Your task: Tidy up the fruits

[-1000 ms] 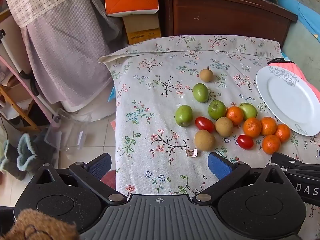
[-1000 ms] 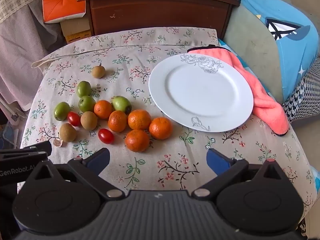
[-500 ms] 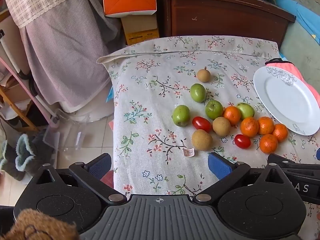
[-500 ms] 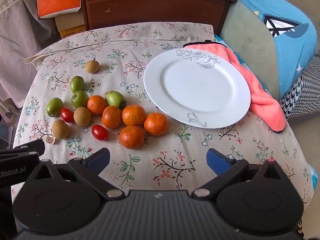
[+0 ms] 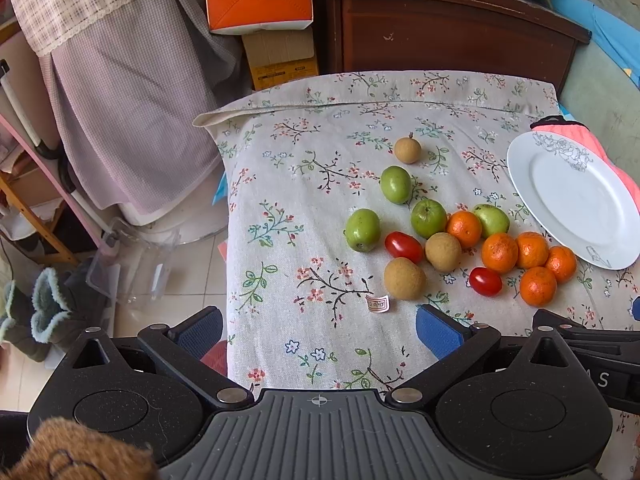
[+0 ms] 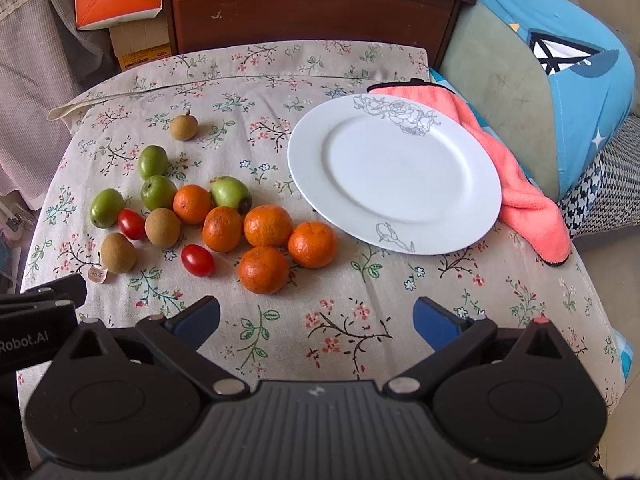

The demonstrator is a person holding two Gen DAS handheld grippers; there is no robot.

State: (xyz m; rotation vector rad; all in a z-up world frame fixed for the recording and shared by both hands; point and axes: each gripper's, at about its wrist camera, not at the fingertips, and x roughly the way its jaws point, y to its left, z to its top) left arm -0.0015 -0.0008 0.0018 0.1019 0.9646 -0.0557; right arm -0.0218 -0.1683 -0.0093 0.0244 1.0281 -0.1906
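Note:
Fruits lie loose on a floral cloth: several oranges [image 6: 267,225] [image 5: 499,252], several green fruits [image 6: 153,161] [image 5: 395,184], brown round fruits [image 6: 162,227] [image 5: 404,279] and two red tomatoes [image 6: 197,260] [image 5: 403,247]. A bare white plate [image 6: 394,176] [image 5: 576,200] sits to their right. My left gripper [image 5: 320,330] hovers open over the cloth's near left edge, nothing between its fingers. Held near the front edge, below the oranges, my right gripper [image 6: 316,316] is open and holds nothing.
A pink towel [image 6: 524,184] lies partly under the plate's right side. A dark wooden cabinet [image 6: 312,12] stands behind the table, a blue cushion [image 6: 576,64] at right. Left of the table are draped fabric [image 5: 132,112], a clear plastic bin [image 5: 132,268] and floor.
Both views have shifted slightly: the fruits and plate slid a little left and up in the frames, so both grippers drifted slightly. Neither gripper has touched anything; both stay open.

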